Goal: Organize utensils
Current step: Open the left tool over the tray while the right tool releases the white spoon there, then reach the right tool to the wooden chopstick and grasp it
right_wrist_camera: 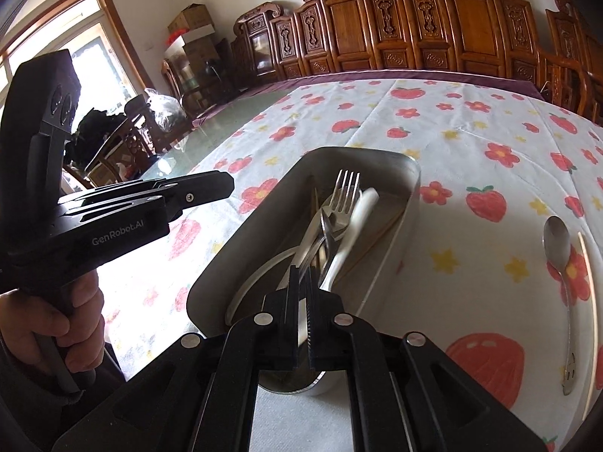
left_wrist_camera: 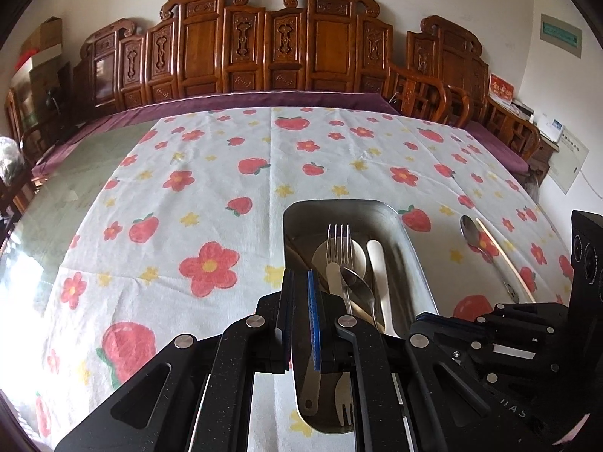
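A steel tray lies on the flowered cloth and holds a metal fork, a metal spoon, a white-handled utensil and a white round piece. My left gripper hovers over the tray's left rim, shut and empty. My right gripper sits low over the tray's near end, jaws all but together. Utensil handles run under its tips; whether one is pinched is hidden. On the cloth to the right of the tray lie a loose metal spoon and a pale chopstick.
A hand holds the left gripper's grip. Carved wooden chairs line the table's far side. Bare glass tabletop lies left of the cloth. Boxes and bags stand by the window at the far left.
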Action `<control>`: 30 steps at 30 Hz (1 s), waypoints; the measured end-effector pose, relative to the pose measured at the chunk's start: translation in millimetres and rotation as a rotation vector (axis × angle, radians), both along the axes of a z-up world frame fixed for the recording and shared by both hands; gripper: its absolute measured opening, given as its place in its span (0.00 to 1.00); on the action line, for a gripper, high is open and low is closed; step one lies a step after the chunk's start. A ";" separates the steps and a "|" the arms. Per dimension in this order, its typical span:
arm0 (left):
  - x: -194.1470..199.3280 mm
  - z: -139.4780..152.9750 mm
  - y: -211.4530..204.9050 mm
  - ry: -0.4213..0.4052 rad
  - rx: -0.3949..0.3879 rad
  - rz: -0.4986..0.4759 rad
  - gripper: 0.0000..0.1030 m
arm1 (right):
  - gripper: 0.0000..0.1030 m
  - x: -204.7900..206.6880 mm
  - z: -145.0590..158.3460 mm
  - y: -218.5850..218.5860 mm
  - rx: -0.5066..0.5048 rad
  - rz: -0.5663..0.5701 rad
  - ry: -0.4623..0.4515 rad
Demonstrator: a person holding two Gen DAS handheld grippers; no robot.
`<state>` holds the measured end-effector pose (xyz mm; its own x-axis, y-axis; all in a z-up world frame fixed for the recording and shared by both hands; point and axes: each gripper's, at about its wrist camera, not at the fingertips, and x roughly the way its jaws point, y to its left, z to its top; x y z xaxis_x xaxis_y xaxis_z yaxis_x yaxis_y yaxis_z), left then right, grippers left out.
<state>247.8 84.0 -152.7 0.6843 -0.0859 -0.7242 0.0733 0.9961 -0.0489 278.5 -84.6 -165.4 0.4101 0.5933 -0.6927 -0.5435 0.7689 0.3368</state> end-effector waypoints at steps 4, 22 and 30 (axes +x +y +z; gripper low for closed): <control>-1.7 0.6 -7.1 -0.002 -0.006 -0.016 0.06 | 0.06 -4.2 10.2 -29.0 -0.027 -0.030 -0.033; -10.1 1.7 -57.6 -0.034 0.003 -0.092 0.58 | 0.25 12.6 -17.9 -198.7 -0.271 -0.307 -0.038; -14.8 -0.2 -76.0 -0.034 0.019 -0.113 0.58 | 0.25 21.5 -45.1 -209.6 -0.311 -0.332 0.021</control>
<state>233.0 8.0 -152.9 0.6950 -0.1501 -0.7032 0.1860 0.9822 -0.0258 300.0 -294.2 -210.6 0.5271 0.1946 -0.8272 -0.2463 0.9666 0.0705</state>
